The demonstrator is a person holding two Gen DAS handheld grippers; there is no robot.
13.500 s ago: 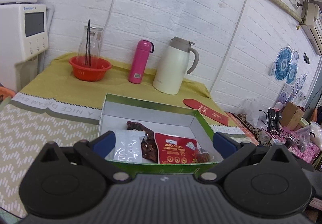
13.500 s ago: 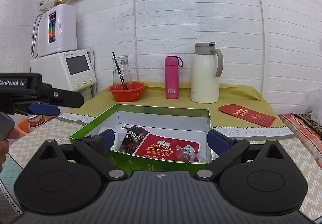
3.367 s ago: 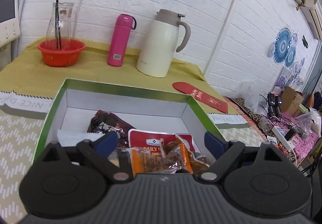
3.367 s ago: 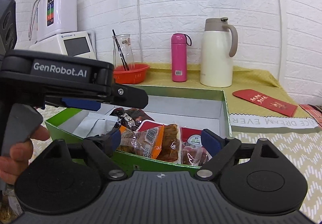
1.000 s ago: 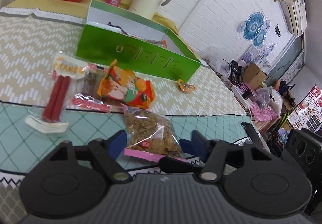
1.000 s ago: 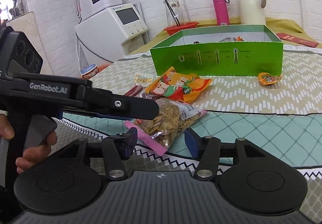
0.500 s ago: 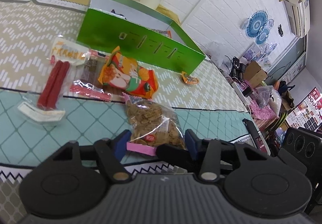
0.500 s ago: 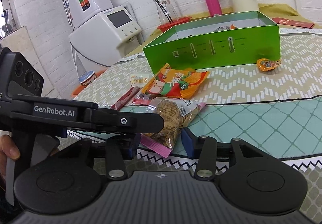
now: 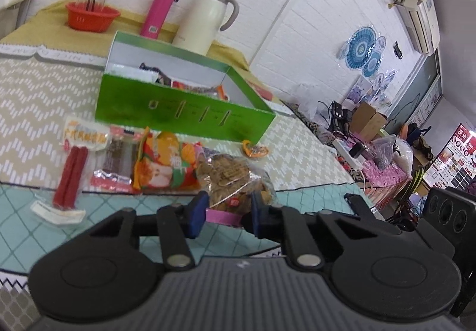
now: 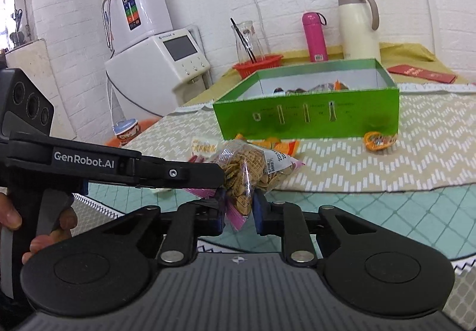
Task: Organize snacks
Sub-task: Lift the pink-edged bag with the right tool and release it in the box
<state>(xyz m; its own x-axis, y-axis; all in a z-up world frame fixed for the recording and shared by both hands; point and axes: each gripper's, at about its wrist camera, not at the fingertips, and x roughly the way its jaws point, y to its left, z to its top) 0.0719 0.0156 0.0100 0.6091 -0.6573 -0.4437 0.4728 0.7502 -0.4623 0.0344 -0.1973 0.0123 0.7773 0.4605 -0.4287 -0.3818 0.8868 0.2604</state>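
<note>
I have both grippers, left [image 9: 227, 213] and right [image 10: 239, 207], clamped on the clear crinkly bag of brown seeds [image 10: 247, 167], sharing its weight for carrying to the green cardboard box [image 10: 309, 119].

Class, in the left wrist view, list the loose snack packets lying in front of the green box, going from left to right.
Red stick packet → dark bar packet → orange fruit packet → clear bag of brown snacks → small orange packet.

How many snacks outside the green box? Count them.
5: red sticks pack, dark bar pack, orange fruit pack before the box; small orange pack by its corner; seed bag between left tool and right tool. More may hide.
</note>
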